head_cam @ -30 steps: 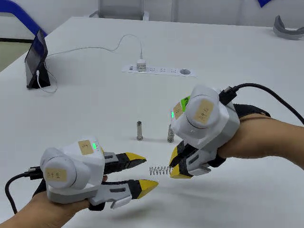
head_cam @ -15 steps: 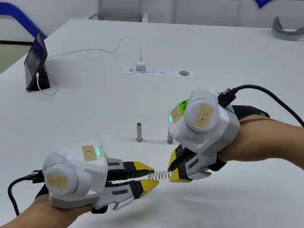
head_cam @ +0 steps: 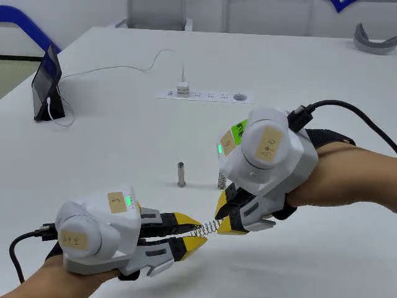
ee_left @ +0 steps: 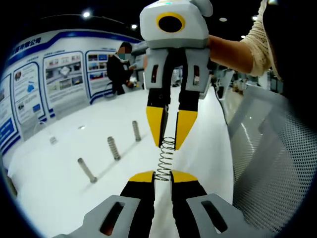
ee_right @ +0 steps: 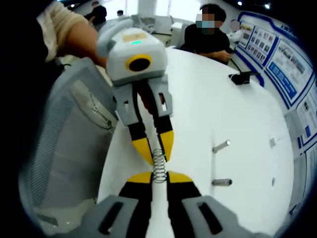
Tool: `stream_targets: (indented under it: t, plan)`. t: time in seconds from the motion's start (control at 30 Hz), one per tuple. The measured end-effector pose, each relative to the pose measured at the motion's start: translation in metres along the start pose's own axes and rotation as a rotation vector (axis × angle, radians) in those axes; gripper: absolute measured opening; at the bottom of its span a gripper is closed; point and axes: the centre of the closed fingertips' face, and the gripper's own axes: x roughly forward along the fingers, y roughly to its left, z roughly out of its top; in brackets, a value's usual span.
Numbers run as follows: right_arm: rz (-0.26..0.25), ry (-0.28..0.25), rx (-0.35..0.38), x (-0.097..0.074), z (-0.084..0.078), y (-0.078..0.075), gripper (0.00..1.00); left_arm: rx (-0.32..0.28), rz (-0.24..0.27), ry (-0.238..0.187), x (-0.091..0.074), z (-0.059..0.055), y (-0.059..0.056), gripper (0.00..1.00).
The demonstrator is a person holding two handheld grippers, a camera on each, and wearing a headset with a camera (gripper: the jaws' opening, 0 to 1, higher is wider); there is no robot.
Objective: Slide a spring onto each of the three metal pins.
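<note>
The left gripper is pinching one end of a loose spring between its yellow-tipped fingers, which are drawn in close with only the coil between them. The right gripper is facing it tip to tip and is nipping the opposite end of the same spring with its own fingers equally narrowed, so the coil is spanning the small gap between the two pairs of fingertips, held clear above the white table. In the left gripper view the spring is rising from between the left gripper tips straight up into the right gripper tips. In the right gripper view the spring is standing between the right gripper tips and the left gripper tips just ahead. Beyond the fingertips, a bare pin is standing upright, and just beside it a sprung pin, already wearing a coil, is peeking out behind the right gripper's body. A far pin is standing in line with them; whether it is carrying a coil cannot be told.
</note>
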Motion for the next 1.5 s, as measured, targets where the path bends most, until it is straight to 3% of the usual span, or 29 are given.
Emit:
stream_targets:
  t: [0.47, 0.93, 1.5]
  plan:
    - [-0.009, -0.054, -0.048, -0.005, 0.029, -0.001, 0.12, 0.015, -0.002, -0.006, 0.001, 0.002, -0.001, 0.11]
    - [0.001, -0.044, -0.035, -0.002, 0.024, -0.002, 0.15, 0.013, 0.0, -0.022, 0.002, 0.005, -0.001, 0.1]
    - [0.017, -0.089, 0.035, 0.002, 0.025, -0.006, 0.13, -0.003, 0.016, -0.053, -0.001, 0.01, 0.004, 0.1]
